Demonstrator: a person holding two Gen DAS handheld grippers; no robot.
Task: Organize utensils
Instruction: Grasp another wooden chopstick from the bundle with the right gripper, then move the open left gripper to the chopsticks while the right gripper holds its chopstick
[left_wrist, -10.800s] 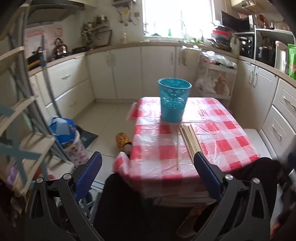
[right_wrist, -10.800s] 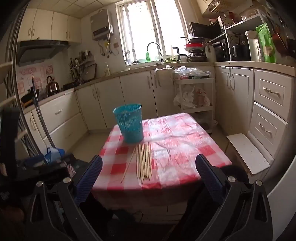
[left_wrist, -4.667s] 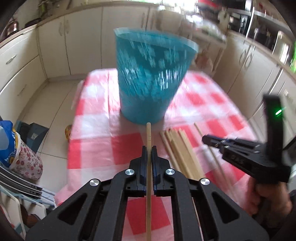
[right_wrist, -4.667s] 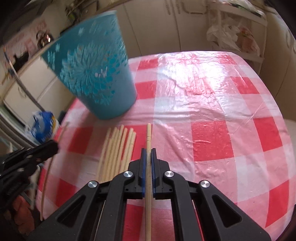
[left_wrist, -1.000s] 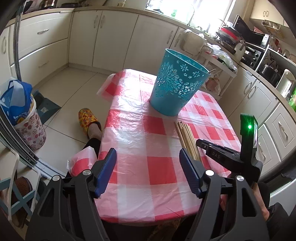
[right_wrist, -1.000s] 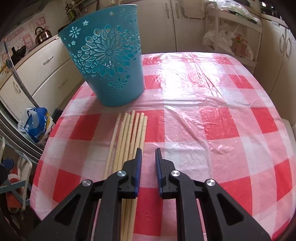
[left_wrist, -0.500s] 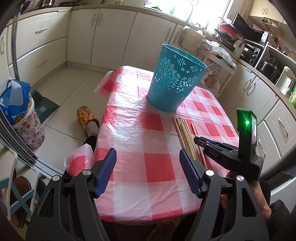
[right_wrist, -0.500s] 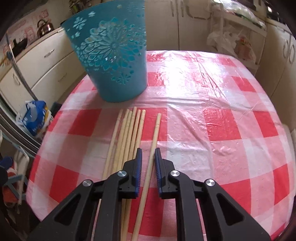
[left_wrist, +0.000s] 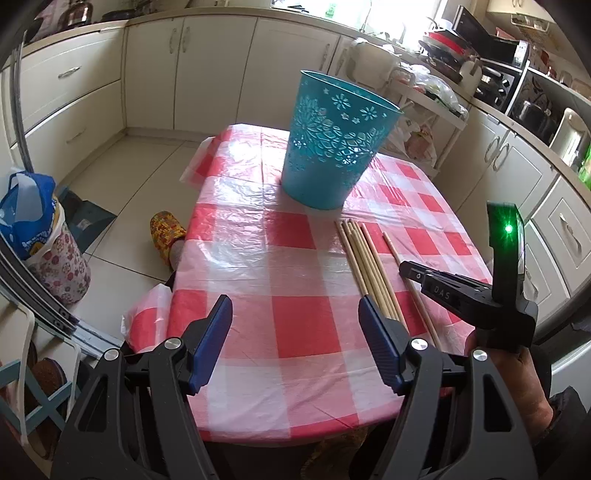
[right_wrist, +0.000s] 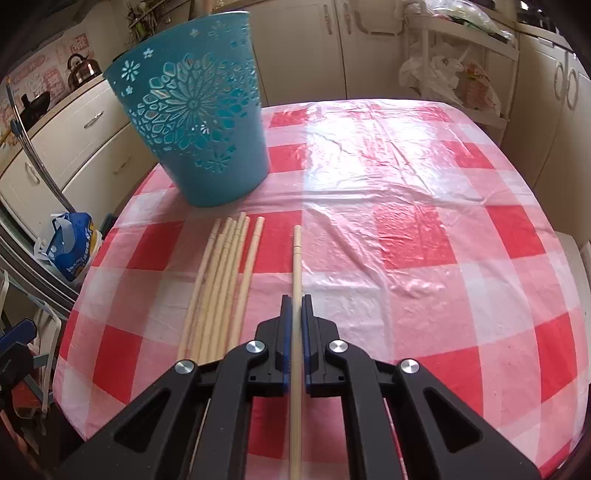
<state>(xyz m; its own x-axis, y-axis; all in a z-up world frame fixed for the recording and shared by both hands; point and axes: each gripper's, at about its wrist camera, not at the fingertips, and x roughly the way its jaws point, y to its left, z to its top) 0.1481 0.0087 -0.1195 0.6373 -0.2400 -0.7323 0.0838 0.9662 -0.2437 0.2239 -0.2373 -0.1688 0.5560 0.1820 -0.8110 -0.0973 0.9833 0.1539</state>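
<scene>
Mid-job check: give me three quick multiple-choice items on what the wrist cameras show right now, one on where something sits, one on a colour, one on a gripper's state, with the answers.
1. Where does the blue basket stand relative to the row of loose chopsticks?
A. Beyond their far tips, on the checked tablecloth
B. On the floor beside the table
C. On top of the row

2. What colour are the pads of the left gripper?
A. Red
B. Blue
C. White

3. What is the right gripper doing?
A. Open wide with nothing between its jaws
B. Shut on the basket rim
C. Shut on a single chopstick set apart from the row

Answers: 1 A, the basket rests on the cloth just past the stick tips. 2 B, both pads show blue. 3 C, its jaws have just closed, pinching that one stick.
</scene>
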